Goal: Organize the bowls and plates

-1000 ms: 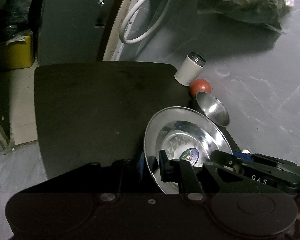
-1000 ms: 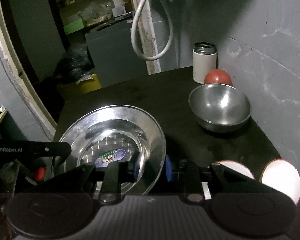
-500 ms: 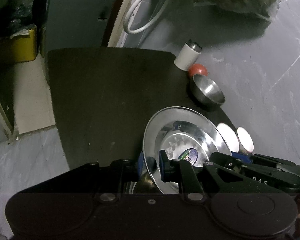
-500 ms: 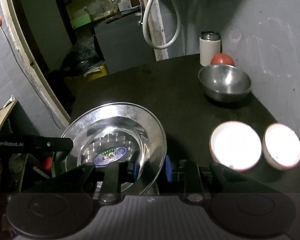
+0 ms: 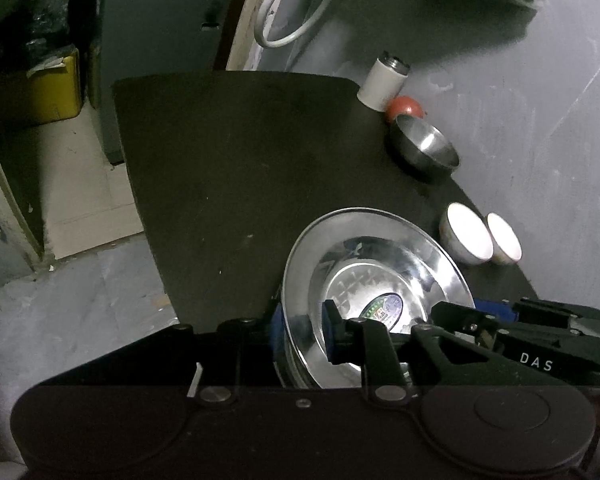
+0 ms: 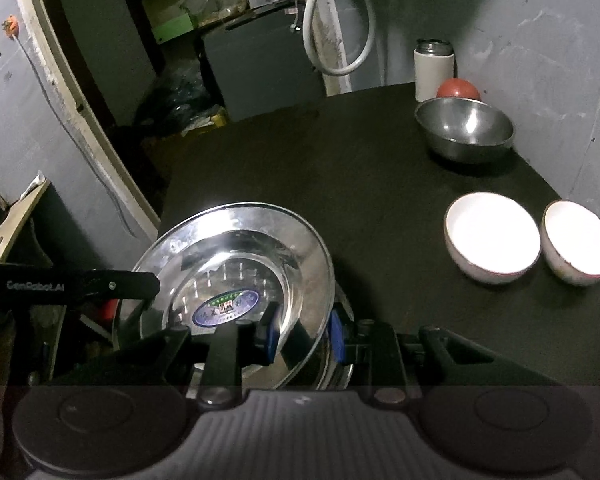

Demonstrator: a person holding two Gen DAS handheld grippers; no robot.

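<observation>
A shiny steel plate point(image 5: 374, 280) with a round sticker in its well is held tilted over the near edge of the dark table point(image 5: 240, 160). My left gripper point(image 5: 303, 332) is shut on its left rim. My right gripper point(image 6: 305, 332) is shut on its right rim point(image 6: 236, 272). A steel bowl point(image 6: 464, 130) stands at the far right. Two white bowls, one larger point(image 6: 492, 236) and one smaller point(image 6: 578, 246), stand side by side at the right edge. The rim of another steel plate seems to show under the held one.
A white canister point(image 6: 434, 70) and a red ball point(image 6: 458, 90) stand behind the steel bowl by the grey wall. A white hose point(image 6: 336, 20) hangs at the back. A yellow box point(image 5: 40, 88) sits on the floor to the left.
Both grippers have pulled back and up with the plate. The table shows from farther off and the two white bowls have come fully into view.
</observation>
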